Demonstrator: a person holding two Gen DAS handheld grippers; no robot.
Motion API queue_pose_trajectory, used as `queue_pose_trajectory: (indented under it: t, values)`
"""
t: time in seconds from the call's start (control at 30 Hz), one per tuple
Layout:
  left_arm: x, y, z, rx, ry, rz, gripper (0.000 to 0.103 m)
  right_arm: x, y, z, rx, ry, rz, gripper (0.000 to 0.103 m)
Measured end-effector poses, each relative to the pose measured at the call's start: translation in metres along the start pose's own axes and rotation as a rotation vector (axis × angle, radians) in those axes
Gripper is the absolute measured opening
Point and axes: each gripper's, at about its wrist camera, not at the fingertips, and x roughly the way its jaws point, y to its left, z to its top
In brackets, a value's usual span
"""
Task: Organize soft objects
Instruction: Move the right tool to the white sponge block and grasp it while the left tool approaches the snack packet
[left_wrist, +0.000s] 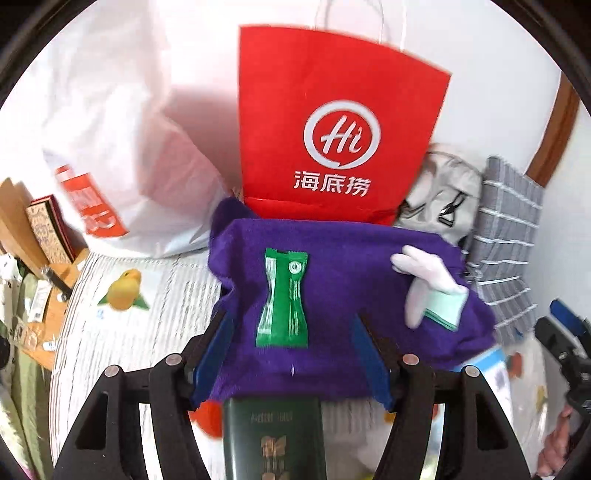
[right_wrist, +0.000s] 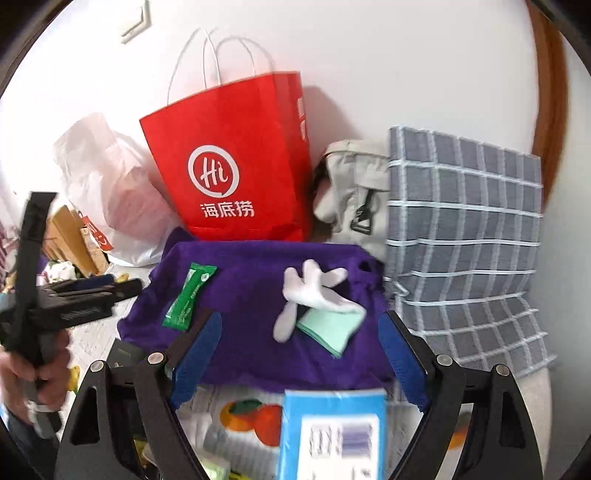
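Your left hand-held gripper (left_wrist: 291, 354): jaws apart, nothing between the pads.
Purple towel (left_wrist: 343, 295): spread before you.
On it: green sachet (left_wrist: 284, 299), white glove (left_wrist: 424, 280).
Behind: red paper bag (left_wrist: 332, 122).

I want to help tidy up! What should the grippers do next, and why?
Probably reach the right gripper down to the white glove. It lies loose on the purple cloth, partly over a mint cloth, and both grippers are open and hold nothing.

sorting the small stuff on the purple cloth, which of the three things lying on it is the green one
The sachet, a long dark green sealed packet at the cloth's left. The white glove and the pale mint square under its cuff lie together to the right.
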Motion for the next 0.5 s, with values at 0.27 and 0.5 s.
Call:
queue_pose_trajectory:
  t: [0.27,0.5]
  values:
    - [-0.061,0.011,-0.046,-0.027,-0.024,0.014,0.064,-0.053,0.013,-0.047,0.018,0.036,0.023,0.086]
    - [-0.098,0.016,-0.095,-0.042,-0.031,0.048,0.064,-0.100,0.024,-0.104,0.002,0.019,0.059,0.086]
